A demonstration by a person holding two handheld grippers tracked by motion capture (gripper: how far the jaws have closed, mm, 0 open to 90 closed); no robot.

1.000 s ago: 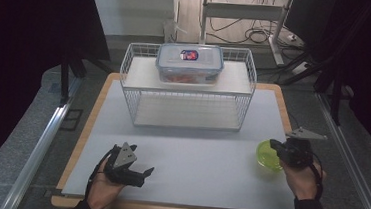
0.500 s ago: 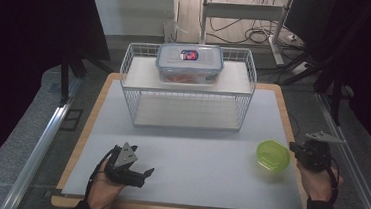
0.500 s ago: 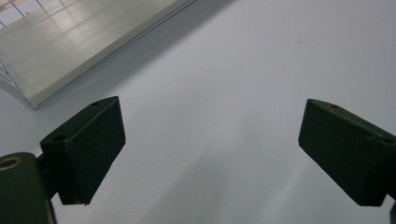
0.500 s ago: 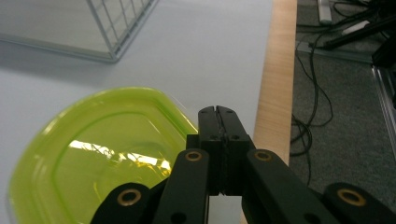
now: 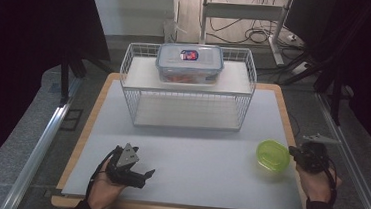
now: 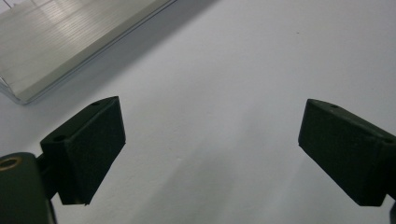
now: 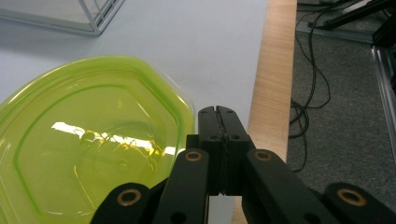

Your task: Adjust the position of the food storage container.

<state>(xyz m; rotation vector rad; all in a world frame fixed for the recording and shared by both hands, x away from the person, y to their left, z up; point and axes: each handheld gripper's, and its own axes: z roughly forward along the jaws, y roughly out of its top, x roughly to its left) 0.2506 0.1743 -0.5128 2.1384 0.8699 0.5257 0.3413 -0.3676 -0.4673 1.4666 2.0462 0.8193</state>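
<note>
Translucent green bowl (image 5: 273, 155) upright on mat's right side, empty.

front mat (image 5: 194, 160): open; wire rack (image 5: 187, 92): blocks rear; green bowl (image 5: 273, 155): near right edge

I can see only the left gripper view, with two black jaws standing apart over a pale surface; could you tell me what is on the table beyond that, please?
Observer: A green bowl sits on the mat near its right edge.
Operator: Thank you. Is the right gripper holding it?
Observer: No. The right gripper has its jaws pressed together with nothing between them, just beside the bowl's rim.
Operator: And is there anything farther back?
Observer: Yes, a white wire rack stands at the far side, with a clear lidded container on its top shelf.
</note>
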